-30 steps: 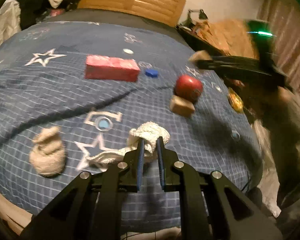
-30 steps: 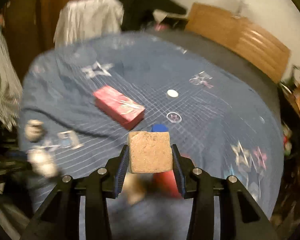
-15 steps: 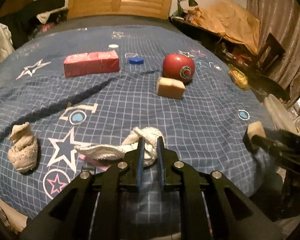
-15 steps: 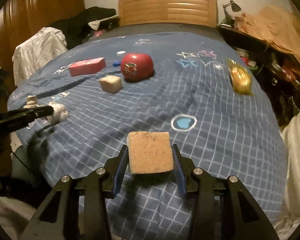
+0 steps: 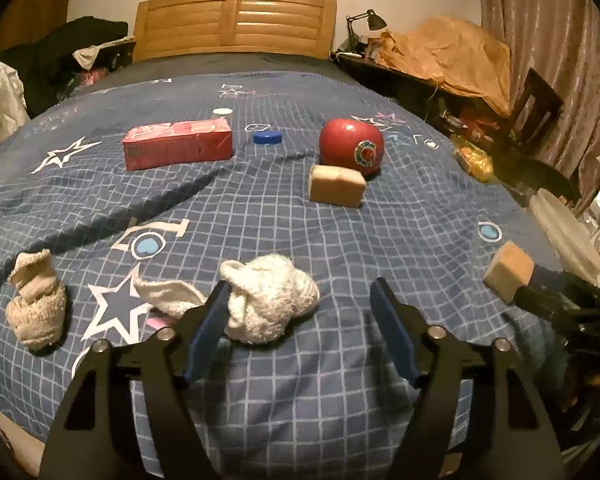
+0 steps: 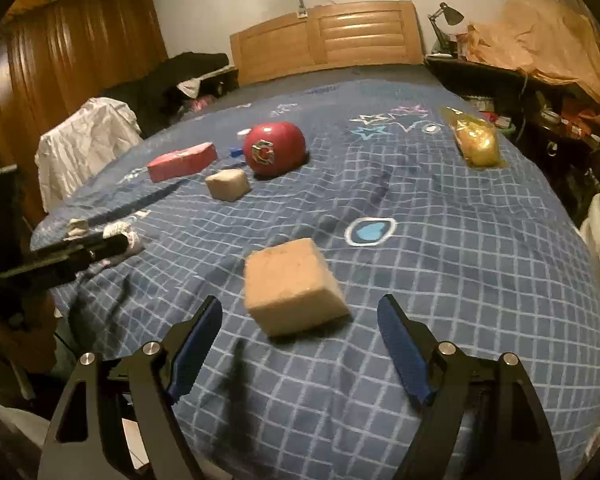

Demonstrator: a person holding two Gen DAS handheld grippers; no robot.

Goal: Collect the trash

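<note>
Both claws have just been opening. The left claw (image 5: 300,312) now stands wide, and the white rag (image 5: 270,298) it pinched a moment ago lies loose on the bed (image 5: 300,380), touching only its left pad. The right claw (image 6: 300,328) is wide too; its sponge block (image 6: 294,286) rests free on the cover between the pads. Both pieces seem dropped near the bed's edge, not yet collected. Each claw tilts downward over the cover

Crumpled white cloth (image 5: 268,300) and tan sponge block (image 6: 294,286), both loose on the blue checked bedspread (image 5: 300,220).
</note>
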